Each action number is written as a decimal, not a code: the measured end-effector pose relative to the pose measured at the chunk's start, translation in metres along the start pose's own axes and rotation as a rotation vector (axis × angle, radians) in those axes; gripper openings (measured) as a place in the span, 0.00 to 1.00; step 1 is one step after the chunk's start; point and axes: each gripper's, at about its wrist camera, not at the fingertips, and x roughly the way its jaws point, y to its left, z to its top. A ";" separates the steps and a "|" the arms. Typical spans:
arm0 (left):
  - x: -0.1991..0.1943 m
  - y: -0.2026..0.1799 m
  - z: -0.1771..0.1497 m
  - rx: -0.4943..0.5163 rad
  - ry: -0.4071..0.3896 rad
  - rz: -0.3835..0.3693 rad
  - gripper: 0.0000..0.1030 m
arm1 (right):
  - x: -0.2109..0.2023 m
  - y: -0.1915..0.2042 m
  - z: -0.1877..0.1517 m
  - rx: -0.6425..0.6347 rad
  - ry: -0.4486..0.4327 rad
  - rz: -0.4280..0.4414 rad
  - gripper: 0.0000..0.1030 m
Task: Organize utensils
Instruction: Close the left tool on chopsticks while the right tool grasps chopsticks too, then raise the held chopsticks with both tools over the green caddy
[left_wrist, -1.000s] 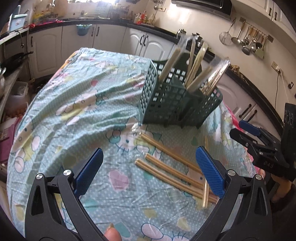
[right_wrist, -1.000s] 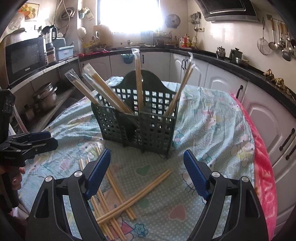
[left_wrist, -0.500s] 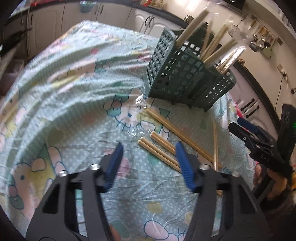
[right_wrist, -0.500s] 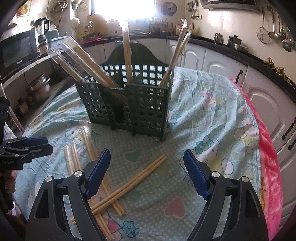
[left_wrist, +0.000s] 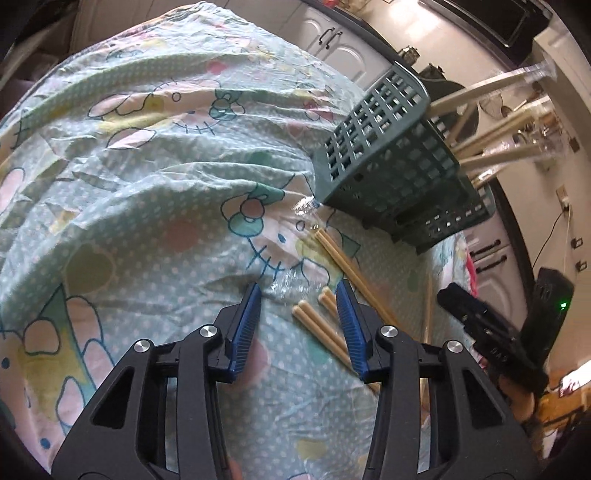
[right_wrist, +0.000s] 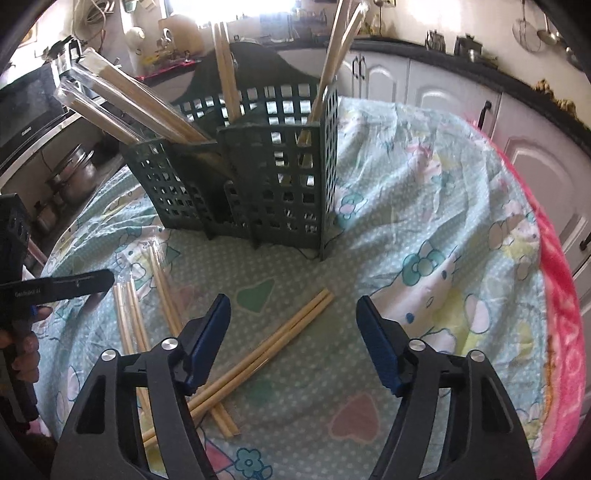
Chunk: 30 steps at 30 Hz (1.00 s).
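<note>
Left wrist view: left gripper (left_wrist: 299, 295) low centre, jaws narrowed and just closing, nothing pressed between blue pads; ends of wrapped chopstick pairs (left_wrist: 314, 321) lying between and just beyond the tips on the patterned cloth (left_wrist: 147, 184). Green slotted holder (left_wrist: 388, 162) upper right, seen from its side, chopsticks sticking out.

Right wrist view: right gripper (right_wrist: 293, 306) lower centre, jaws fairly wide, just closing, empty, above a bare chopstick pair (right_wrist: 280, 347). Shown only here: holder's separate compartments, pink cloth edge (right_wrist: 561, 295) at right.
</note>
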 end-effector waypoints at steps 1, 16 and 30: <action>0.001 0.002 0.001 -0.005 -0.001 -0.002 0.34 | 0.002 -0.001 0.000 0.009 0.009 0.006 0.62; 0.006 0.015 0.009 -0.042 0.001 -0.005 0.10 | 0.039 -0.020 0.017 0.163 0.094 0.011 0.36; -0.016 0.014 0.007 -0.054 0.005 -0.138 0.00 | 0.027 -0.028 0.015 0.218 0.044 0.031 0.09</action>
